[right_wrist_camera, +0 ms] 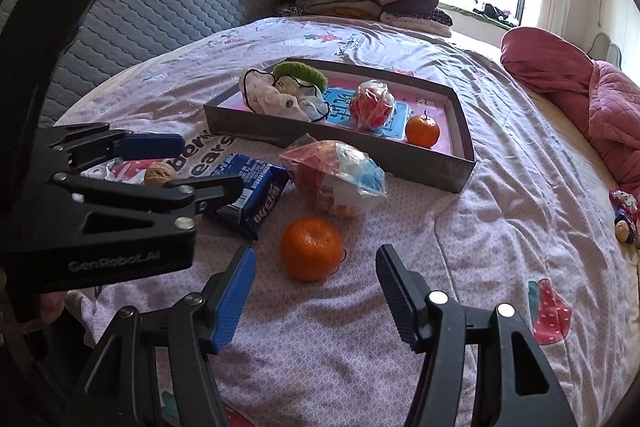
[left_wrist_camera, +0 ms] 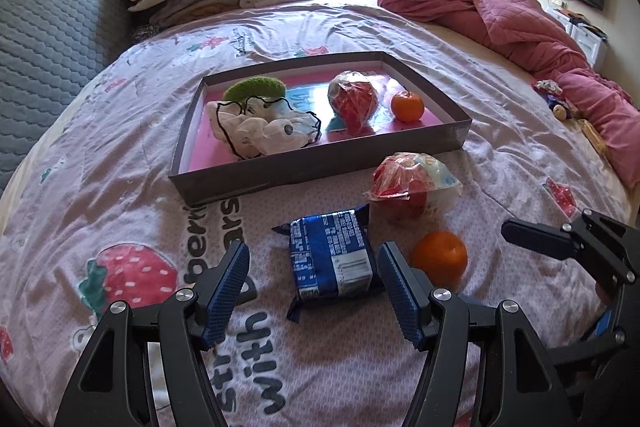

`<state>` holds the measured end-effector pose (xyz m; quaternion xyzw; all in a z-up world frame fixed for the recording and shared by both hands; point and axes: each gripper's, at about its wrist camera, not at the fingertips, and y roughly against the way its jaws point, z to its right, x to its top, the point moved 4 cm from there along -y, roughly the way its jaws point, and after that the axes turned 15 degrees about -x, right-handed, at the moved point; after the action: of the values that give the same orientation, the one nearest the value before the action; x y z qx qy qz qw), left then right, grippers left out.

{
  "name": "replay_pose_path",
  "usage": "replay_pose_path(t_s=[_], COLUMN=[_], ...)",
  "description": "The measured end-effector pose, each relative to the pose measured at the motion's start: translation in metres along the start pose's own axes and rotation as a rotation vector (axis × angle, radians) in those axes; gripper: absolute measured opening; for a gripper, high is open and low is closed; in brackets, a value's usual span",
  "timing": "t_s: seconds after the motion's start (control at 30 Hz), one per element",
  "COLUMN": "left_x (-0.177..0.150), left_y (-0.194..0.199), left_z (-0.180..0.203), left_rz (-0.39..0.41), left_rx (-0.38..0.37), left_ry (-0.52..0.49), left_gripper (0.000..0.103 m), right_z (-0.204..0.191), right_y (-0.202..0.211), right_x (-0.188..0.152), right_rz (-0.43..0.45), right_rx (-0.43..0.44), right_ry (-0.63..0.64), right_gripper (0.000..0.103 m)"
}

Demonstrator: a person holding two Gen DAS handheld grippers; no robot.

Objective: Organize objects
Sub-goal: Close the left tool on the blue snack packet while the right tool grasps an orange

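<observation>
left wrist view: my left gripper (left_wrist_camera: 312,287) spread, nothing pinched; blue snack pack (left_wrist_camera: 334,261) flat on the bedspread (left_wrist_camera: 120,167) btwn the jaws, near side of the box (left_wrist_camera: 304,169). long axis runs away from me twd the box. risk: slick wrapper squirts out if pads catch only a corner.

right wrist view: my right gripper (right_wrist_camera: 316,291) spread, empty; orange (right_wrist_camera: 311,248) just ahead on the bedspread, apart from pack. round, no clear axis. risk: rolls on soft cloth if one pad hits first.
</observation>
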<state>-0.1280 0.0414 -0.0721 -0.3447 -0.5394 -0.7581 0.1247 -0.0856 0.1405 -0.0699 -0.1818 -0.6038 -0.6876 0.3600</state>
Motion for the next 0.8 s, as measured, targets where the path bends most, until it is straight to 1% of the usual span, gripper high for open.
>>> replay_pose_path(t_s=[0.27, 0.37, 0.8], left_x=[0.001, 0.001, 0.001], left_y=[-0.018, -0.023, -0.046], left_z=[-0.005, -0.007, -0.012], left_rz=[-0.026, -0.033, -0.065], left_rx=[0.006, -0.008, -0.024], left_ry=[0.001, 0.010, 0.035], left_gripper=[0.069, 0.069, 0.069], right_z=[-0.001, -0.001, -0.001], right_y=[-0.008, -0.013, -0.027], right_x=[-0.001, -0.001, -0.001], right_rz=[-0.009, -0.014, -0.016], right_rx=[0.000, -0.006, -0.019], right_ry=[-0.003, -0.005, -0.005], right_gripper=[0.062, 0.062, 0.062])
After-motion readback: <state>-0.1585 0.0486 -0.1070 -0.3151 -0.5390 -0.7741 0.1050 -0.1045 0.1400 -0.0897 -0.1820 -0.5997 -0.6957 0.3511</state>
